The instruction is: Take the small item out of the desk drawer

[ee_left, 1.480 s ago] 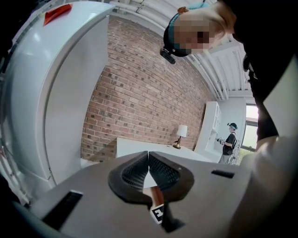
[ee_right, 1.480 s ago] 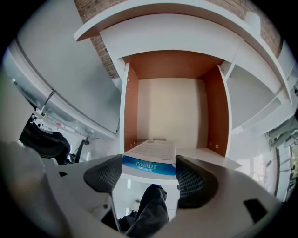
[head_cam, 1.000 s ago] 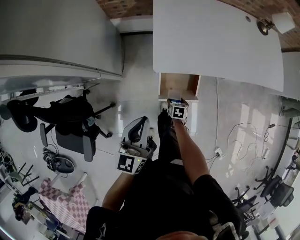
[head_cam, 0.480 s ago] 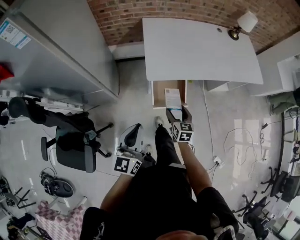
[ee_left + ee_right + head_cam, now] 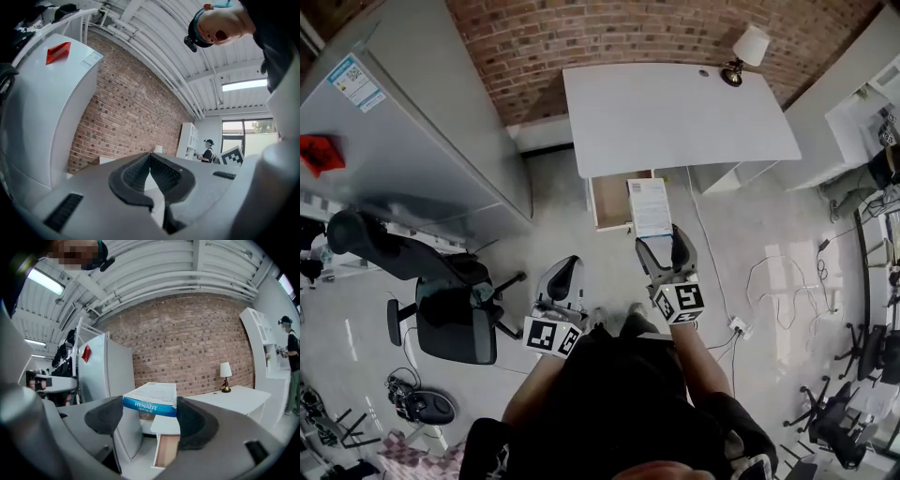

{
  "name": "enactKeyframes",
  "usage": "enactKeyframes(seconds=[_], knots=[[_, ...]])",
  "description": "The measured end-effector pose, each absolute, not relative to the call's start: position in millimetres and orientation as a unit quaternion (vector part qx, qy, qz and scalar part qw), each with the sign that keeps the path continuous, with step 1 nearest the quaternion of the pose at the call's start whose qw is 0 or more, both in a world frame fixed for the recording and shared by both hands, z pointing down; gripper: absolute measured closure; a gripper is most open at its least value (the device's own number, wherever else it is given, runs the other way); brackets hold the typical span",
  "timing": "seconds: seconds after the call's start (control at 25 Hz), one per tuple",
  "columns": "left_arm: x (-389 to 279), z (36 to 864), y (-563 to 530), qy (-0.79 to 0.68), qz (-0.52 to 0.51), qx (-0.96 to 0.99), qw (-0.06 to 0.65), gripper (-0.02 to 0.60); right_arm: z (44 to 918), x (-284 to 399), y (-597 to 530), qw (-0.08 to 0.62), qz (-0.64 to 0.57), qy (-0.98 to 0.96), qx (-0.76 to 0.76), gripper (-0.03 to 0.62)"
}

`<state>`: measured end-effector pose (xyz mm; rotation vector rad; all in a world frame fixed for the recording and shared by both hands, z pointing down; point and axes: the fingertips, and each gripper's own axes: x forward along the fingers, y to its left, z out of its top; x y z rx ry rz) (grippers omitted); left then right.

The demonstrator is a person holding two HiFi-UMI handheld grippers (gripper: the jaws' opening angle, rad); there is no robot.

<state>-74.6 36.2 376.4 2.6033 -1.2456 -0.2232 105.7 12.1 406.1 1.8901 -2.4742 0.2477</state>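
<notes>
At the far left a tall grey cabinet (image 5: 403, 141) and an office chair (image 5: 441, 300) close that side. Neither is near the work, so the only danger there would be a careless backward step into the chair's base.

The left gripper (image 5: 151, 164) hangs low by the person's body with its jaws pressed together on nothing. It plays no part just now. If it swings forward, though, it could knock the front of the drawer (image 5: 607, 200), which stands pulled out from under the desk (image 5: 675, 112) and pokes into the walking space.

The right gripper (image 5: 664, 253) pinches a white box with a blue edge (image 5: 152, 392) between its pads, held up in the air in front of the drawer, clear of it. This looks like the main risk: the pads seem to catch only the near end, and most of the box reaches out ahead — a jolt or a quick turn could pivot it down or slide it free. The grip should stay firm and the wrist level.

There is open floor between the person and the desk, enough to draw the box back. Further right, loose cables (image 5: 778, 281) trail across the floor — a step that way could snag a foot.
</notes>
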Motion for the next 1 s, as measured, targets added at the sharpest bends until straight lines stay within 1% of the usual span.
enactKeyframes(seconds=[0.12,0.32,0.52,1.0], knots=[[-65.7,370.8,39.5,-0.425,-0.077,0.894,0.122,0.572,381.4,112.8,25.6,-0.012,0.064,-0.792,0.607,0.221],[-41.7,358.4,47.4,-0.422,-0.078,0.895,0.121,0.572,352.7,126.1,42.9,-0.026,0.041,-0.797,0.602,0.221],[-17.5,349.3,55.7,-0.423,-0.081,0.895,0.117,0.572,341.0,138.6,57.1,-0.031,0.031,-0.806,0.591,0.221],[11.2,335.3,65.7,-0.428,-0.080,0.895,0.101,0.572,322.3,157.2,69.8,-0.053,0.014,-0.818,0.573,0.221]])
